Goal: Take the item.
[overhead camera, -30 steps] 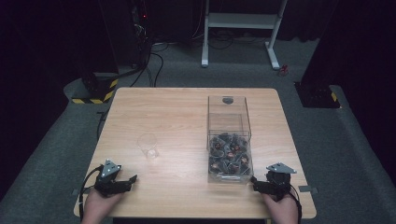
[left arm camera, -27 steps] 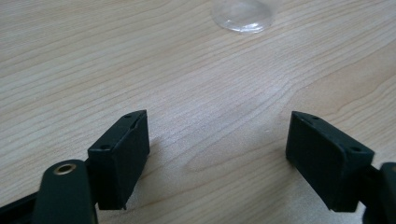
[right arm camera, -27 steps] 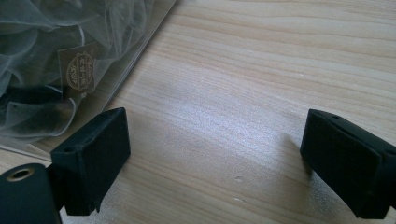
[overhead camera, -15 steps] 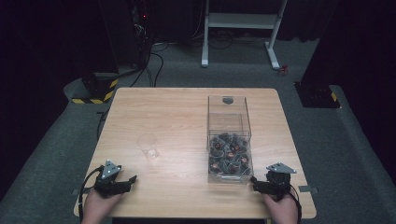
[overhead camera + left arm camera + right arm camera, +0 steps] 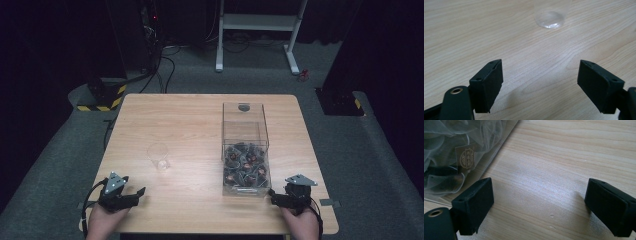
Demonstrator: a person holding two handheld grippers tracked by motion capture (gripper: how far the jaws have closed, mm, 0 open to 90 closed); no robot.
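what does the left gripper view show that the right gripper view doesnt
Left gripper view: the base of a clear plastic cup ahead of the open left gripper.
Right gripper view: the corner of the clear box, with gauzy pouches and a brown printed tag inside, beside the open right gripper.
Both: black jaws wide apart over the bare wooden table.

dark lab: cables [image 5: 165, 70], hazard-striped base [image 5: 102, 97]

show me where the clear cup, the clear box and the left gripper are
clear cup [image 5: 159, 157], high view, on its side wall.
clear box [image 5: 244, 129], high view, on its bare upper wall.
left gripper [image 5: 540, 82], left gripper view, midway between its open jaws.
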